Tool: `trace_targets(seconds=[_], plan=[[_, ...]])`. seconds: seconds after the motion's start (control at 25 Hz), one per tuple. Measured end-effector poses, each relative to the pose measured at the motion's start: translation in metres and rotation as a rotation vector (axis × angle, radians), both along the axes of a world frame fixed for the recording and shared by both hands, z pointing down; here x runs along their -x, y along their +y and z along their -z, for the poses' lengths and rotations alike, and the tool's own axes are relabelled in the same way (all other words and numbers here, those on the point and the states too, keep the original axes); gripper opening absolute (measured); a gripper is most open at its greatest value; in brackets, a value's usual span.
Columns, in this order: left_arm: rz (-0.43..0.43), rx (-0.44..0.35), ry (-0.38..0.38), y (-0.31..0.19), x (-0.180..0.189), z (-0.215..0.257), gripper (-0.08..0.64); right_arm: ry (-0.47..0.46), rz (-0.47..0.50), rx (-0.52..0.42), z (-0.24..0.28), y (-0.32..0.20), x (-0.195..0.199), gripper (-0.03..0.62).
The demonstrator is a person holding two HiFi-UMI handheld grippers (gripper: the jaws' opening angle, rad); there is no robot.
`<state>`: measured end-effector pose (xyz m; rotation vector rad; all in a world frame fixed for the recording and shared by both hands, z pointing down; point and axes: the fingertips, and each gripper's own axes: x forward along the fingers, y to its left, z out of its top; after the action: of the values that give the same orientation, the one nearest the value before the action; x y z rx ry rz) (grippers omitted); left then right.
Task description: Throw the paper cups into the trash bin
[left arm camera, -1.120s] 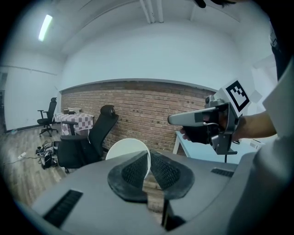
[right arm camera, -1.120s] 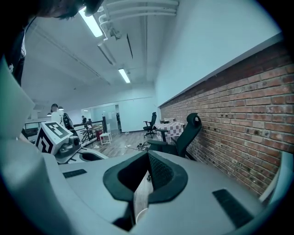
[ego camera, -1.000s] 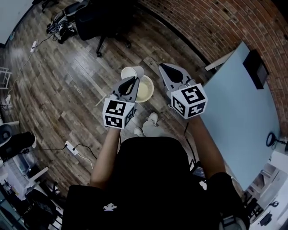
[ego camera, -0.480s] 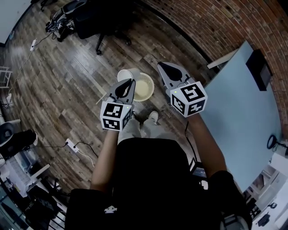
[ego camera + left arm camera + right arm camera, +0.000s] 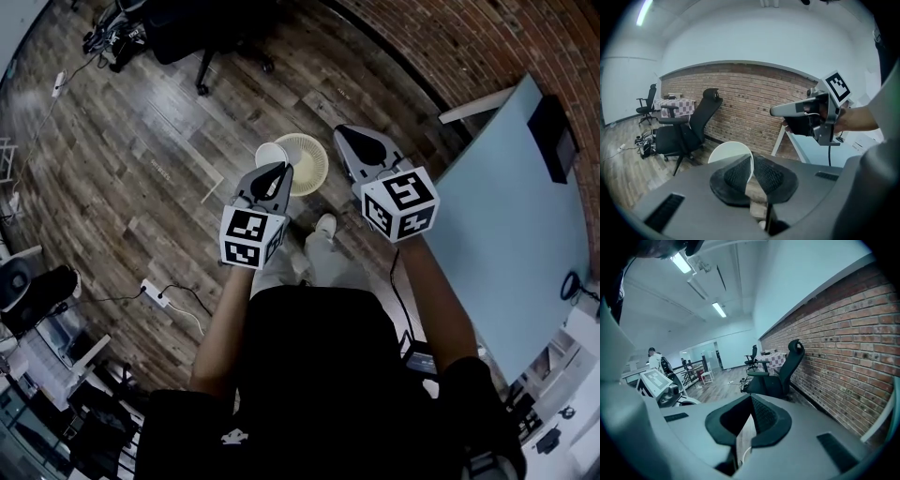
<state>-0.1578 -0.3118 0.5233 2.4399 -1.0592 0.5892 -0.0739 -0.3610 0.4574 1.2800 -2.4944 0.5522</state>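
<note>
A white paper cup (image 5: 271, 155) hangs over the left rim of the round white trash bin (image 5: 309, 161), which stands on the wooden floor below me. My left gripper (image 5: 276, 172) is shut on the cup's wall. In the left gripper view the cup (image 5: 730, 153) sticks out past the pads, its thin wall pinched between them. My right gripper (image 5: 360, 141) is held beside the left one, to the right of the bin, with its jaws shut and nothing in them (image 5: 751, 401). It also shows in the left gripper view (image 5: 774, 111).
A light blue table (image 5: 506, 216) stands at my right along the brick wall (image 5: 450, 47). A black office chair (image 5: 202, 37) stands farther off on the floor. A power strip with its cable (image 5: 150, 291) lies at the left, near my feet (image 5: 323, 227).
Both grippers have sunk toward the bin, side by side. The cup is still held in the left one, over the bin's left rim.
</note>
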Motion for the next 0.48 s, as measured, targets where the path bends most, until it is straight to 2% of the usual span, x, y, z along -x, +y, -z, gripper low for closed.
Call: trace_targets(seconds=[0.24, 0.48], plan=[[-0.083, 0.079, -0.007, -0.010, 0.011, -0.044, 0.025, 0.049, -0.025, 0.044, -0.032, -0.014, 0.011, 0.003], [-0.194, 0.166, -0.031, -0.021, 0.003, -0.108, 0.025, 0.051, -0.098, 0.117, -0.080, -0.026, 0.000, 0.003]])
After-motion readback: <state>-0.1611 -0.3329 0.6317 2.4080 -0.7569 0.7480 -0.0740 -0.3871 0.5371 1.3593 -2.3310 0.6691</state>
